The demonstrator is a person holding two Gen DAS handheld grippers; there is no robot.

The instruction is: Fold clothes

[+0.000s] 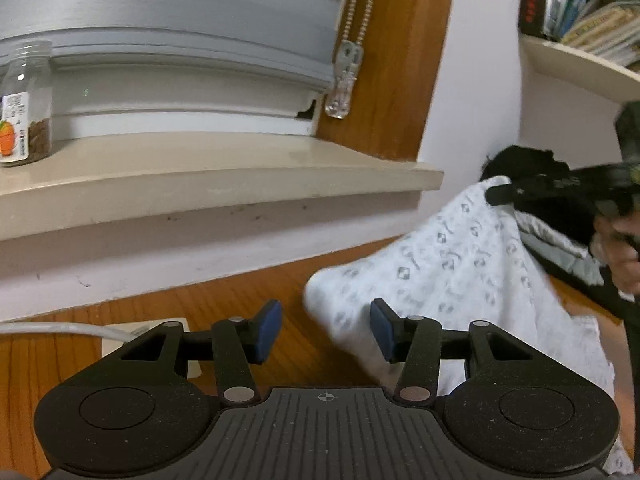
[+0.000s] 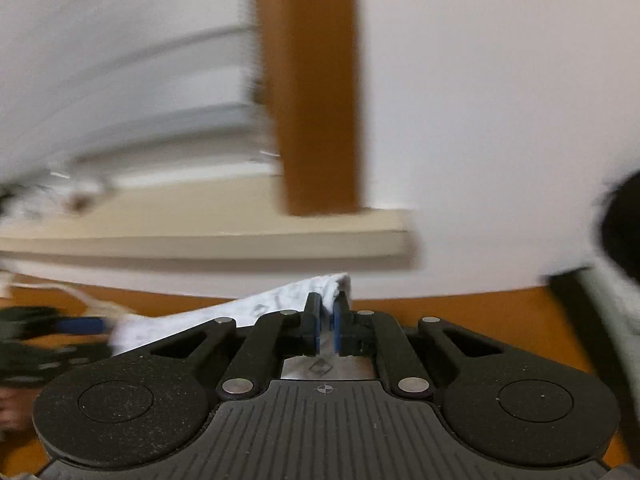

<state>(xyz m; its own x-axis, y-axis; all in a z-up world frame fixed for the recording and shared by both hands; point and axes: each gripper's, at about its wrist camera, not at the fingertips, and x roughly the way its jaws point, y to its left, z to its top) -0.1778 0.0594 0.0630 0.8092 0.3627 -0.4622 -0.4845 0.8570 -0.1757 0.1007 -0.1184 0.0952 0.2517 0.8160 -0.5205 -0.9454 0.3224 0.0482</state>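
Observation:
A white garment with a grey pattern (image 1: pixel 452 268) hangs lifted above the wooden table (image 1: pixel 248 292) at the right of the left wrist view. My right gripper (image 1: pixel 504 194) holds its top edge there, with a hand behind it. In the right wrist view my right gripper (image 2: pixel 326 320) is shut on the white garment (image 2: pixel 280 300), which trails down to the left. My left gripper (image 1: pixel 326 330) is open, its blue pads (image 1: pixel 268 330) apart, with the cloth's lower corner just beyond its right finger. The left gripper (image 2: pixel 60 330) also shows blurred at the left of the right wrist view.
A beige window sill (image 1: pixel 200 176) runs along the wall with a glass jar (image 1: pixel 26 104) on it. A blind chain (image 1: pixel 352 40) hangs by the wooden frame. A white cable (image 1: pixel 60 328) and socket lie on the table. Dark clothing (image 1: pixel 560 200) lies at right, below a shelf with books (image 1: pixel 592 28).

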